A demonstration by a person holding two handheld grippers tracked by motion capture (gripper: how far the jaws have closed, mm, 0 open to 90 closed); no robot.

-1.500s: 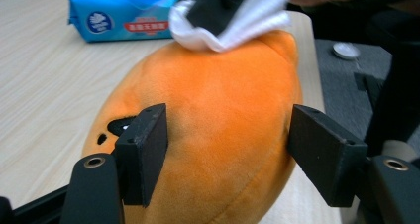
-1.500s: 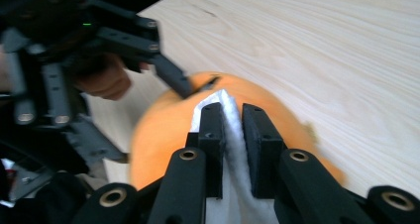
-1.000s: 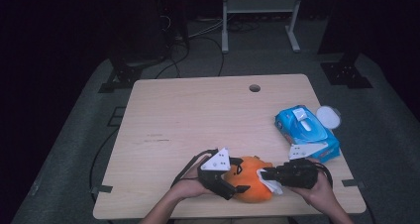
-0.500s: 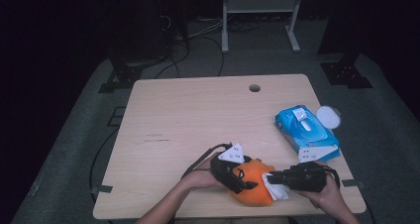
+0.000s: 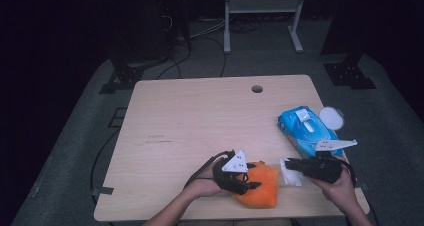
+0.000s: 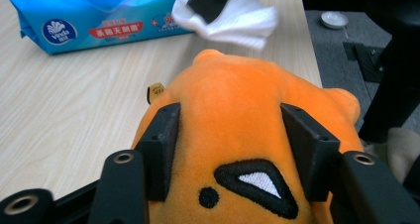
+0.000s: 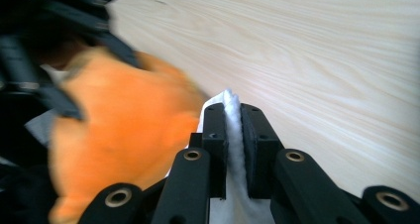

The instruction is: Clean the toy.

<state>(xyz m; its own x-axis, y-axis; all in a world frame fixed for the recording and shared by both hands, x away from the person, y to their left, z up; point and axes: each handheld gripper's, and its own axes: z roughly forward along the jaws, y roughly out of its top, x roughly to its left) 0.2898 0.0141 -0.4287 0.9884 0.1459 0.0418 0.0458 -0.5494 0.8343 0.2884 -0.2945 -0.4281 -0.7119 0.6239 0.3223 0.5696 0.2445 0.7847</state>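
Observation:
An orange plush toy (image 5: 264, 187) lies near the table's front edge. My left gripper (image 5: 254, 186) has just been closing and is shut on it; in the left gripper view both pads press into the toy (image 6: 237, 95) on either side of its stitched black mark. To the toy's right, my right gripper (image 5: 287, 164) is shut on a white wipe (image 5: 291, 175). In the right gripper view the wipe (image 7: 229, 99) is pinched between the pads of the right gripper (image 7: 234, 130), just beside the blurred toy (image 7: 129, 130). The left gripper view has the wipe (image 6: 233, 21) hanging just beyond the toy.
A blue pack of wipes (image 5: 306, 131) lies at the table's right edge, also in the left gripper view (image 6: 99, 21). A white round lid (image 5: 331, 118) sits behind it. The wooden table (image 5: 200, 116) has a cable hole (image 5: 257, 89) near its far edge.
My left gripper has shifted a little right and closed onto the toy. My right gripper has drawn back to the right with the wipe, off the toy.

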